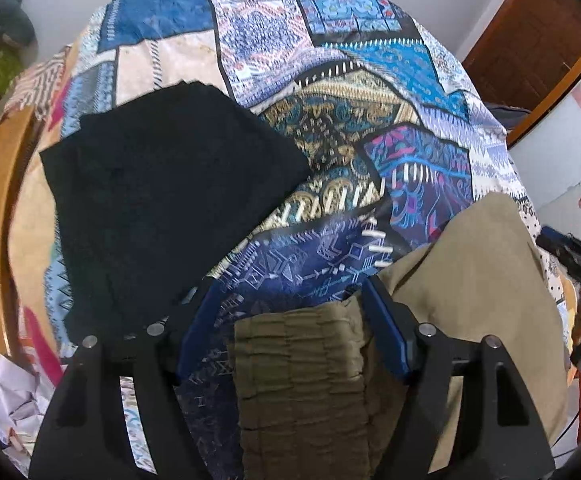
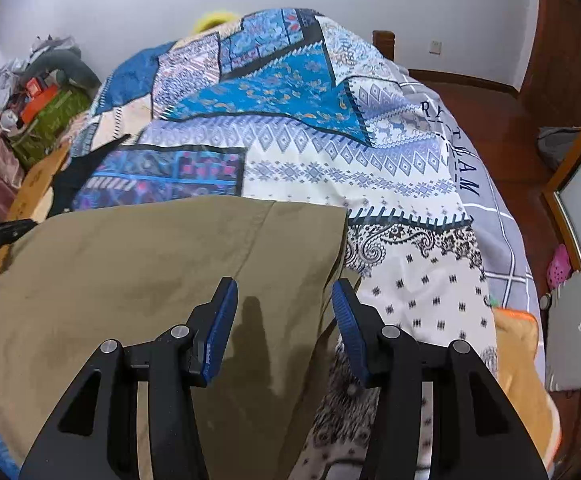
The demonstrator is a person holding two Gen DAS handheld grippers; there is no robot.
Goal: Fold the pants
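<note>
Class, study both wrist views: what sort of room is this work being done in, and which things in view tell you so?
Most likely a home bedroom. The khaki pants lie on a bed under a patchwork quilt, with a wooden bedpost beyond it, a wooden door and clutter piled by the wall.

- One pair of olive pants (image 1: pixel 470 264)
- One black garment (image 1: pixel 162 184)
- One patchwork-print bedcover (image 1: pixel 330 80)
- Two grippers: left gripper (image 1: pixel 282 312), right gripper (image 2: pixel 284 312)
</note>
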